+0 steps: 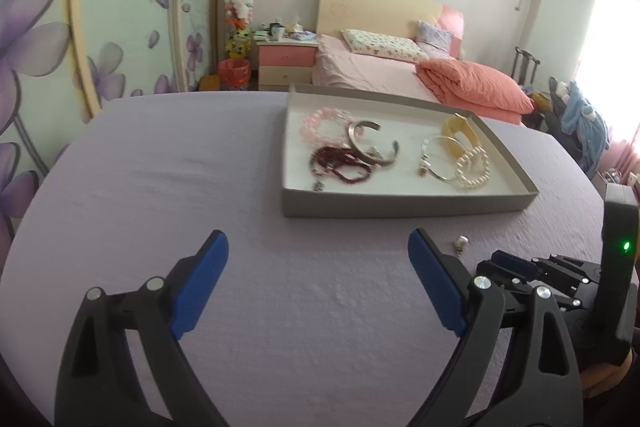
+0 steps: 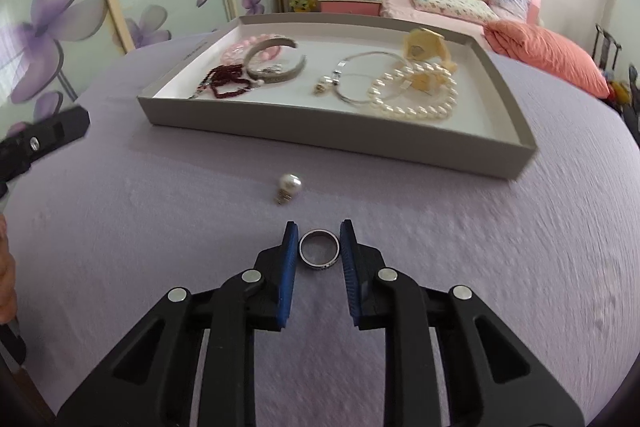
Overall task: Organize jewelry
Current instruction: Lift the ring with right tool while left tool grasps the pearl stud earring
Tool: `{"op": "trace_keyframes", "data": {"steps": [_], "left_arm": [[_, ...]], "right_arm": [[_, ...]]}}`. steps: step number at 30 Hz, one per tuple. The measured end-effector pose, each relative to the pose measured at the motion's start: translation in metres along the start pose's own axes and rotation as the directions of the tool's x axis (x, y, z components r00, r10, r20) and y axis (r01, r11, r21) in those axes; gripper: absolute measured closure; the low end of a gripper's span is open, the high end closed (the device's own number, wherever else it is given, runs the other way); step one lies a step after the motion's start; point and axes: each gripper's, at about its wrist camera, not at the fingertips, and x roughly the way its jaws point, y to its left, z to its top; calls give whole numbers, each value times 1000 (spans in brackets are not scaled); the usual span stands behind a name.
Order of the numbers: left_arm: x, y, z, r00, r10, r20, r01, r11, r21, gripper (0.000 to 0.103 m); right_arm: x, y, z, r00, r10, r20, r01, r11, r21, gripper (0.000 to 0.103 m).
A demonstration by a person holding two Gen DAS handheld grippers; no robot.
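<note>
A silver ring lies on the lilac cloth between the blue pads of my right gripper, and both pads touch its sides. A pearl earring rests on the cloth just beyond the ring, short of the grey tray. The tray holds a pearl bracelet, a silver cuff, dark red beads and other bangles. In the left wrist view my left gripper hovers open over bare cloth before the tray, with the earring and the right gripper to its right.
The cloth covers a round table whose far edge lies behind the tray. Beyond it are a bed with pink bedding, a bedside cabinet and a wardrobe with purple flowers. A hand shows at the left edge.
</note>
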Motion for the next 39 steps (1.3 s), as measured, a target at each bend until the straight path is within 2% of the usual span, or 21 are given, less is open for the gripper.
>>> {"op": "trace_keyframes", "data": {"steps": [9, 14, 19, 29, 33, 39], "left_arm": [[23, -54, -10, 995, -82, -61, 87, 993, 79, 12], [42, -91, -14, 992, -84, -91, 97, 983, 155, 12], [58, -113, -16, 990, -78, -120, 99, 979, 179, 13], [92, -133, -15, 981, -52, -189, 85, 981, 173, 39], [96, -139, -13, 983, -39, -179, 74, 979, 188, 46], [98, -141, -10, 985, -22, -171, 54, 981, 187, 63]], "right_arm": [[-29, -46, 5, 996, -52, 71, 44, 993, 106, 81], [-33, -66, 6, 994, -62, 86, 49, 988, 145, 81], [-29, -76, 5, 995, -53, 85, 38, 985, 168, 81], [-24, -88, 2, 996, -33, 80, 17, 981, 194, 81], [-23, -89, 1, 996, -29, 79, 13, 980, 196, 81], [-24, -89, 1, 997, -27, 79, 11, 980, 197, 81]]}}
